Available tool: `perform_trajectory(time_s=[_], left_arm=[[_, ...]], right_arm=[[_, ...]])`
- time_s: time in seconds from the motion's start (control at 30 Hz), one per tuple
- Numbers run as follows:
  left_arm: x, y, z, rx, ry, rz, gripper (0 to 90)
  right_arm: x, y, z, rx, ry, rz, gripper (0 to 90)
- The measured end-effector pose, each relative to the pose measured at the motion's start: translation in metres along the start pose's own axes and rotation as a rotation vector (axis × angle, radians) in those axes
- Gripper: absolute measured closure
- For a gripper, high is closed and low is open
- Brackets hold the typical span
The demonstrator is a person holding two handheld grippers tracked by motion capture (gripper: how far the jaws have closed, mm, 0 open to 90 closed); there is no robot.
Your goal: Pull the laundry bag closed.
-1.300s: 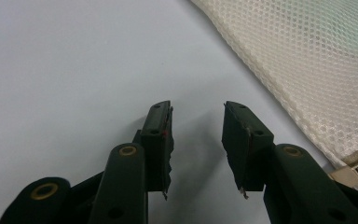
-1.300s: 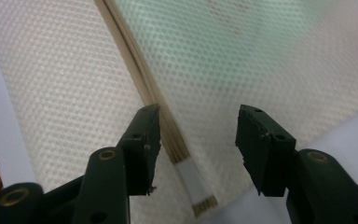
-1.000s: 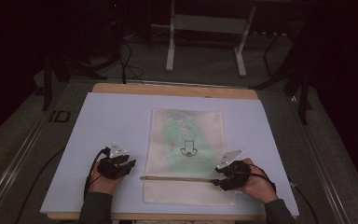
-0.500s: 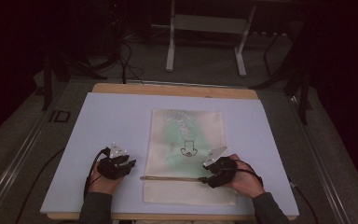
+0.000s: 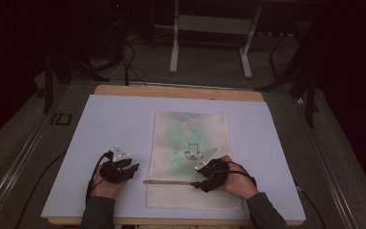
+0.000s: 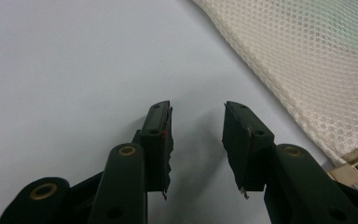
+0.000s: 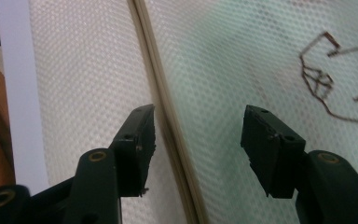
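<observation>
High view sets the white mesh bag (image 5: 193, 160) flat at the middle of the table (image 5: 124, 119), its zipper strip (image 5: 169, 182) running crosswise near the person's edge. Right gripper (image 5: 208, 177), jaws wide and empty, hovers at that strip's right end, so it is nearer. Left gripper (image 5: 120, 169), also agape, sits on bare table just left of the bag

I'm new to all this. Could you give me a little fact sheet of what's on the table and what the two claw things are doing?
surface: pale blue sheet on a wooden table
main item: white mesh bag lying flat, greenish contents, zip line near its front end
left gripper: open, over bare sheet beside the bag
right gripper: open, over the bag, jaws either side of the zip line
holding: nothing
</observation>
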State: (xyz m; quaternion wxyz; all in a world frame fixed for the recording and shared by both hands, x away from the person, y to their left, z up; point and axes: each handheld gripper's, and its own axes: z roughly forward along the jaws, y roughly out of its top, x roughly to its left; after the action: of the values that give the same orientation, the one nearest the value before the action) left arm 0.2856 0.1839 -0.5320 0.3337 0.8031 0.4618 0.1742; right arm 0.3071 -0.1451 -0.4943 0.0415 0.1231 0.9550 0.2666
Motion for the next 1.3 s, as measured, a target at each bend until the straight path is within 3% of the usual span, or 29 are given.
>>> perform_trajectory(time_s=[0.53,0.77,1.3], left_arm=[[0.0,0.0,-0.001,-0.007,-0.002,0.003,61.3],[0.0,0.0,0.0,-0.005,-0.002,0.004,61.3],[0.0,0.0,0.0,-0.004,-0.002,0.003,60.8]], right_arm=[[0.012,0.031,0.025,0.008,0.036,-0.062,45.6],[0.017,0.04,0.034,-0.003,0.048,-0.087,50.3],[0.027,0.064,0.052,-0.026,0.085,-0.108,57.3]])
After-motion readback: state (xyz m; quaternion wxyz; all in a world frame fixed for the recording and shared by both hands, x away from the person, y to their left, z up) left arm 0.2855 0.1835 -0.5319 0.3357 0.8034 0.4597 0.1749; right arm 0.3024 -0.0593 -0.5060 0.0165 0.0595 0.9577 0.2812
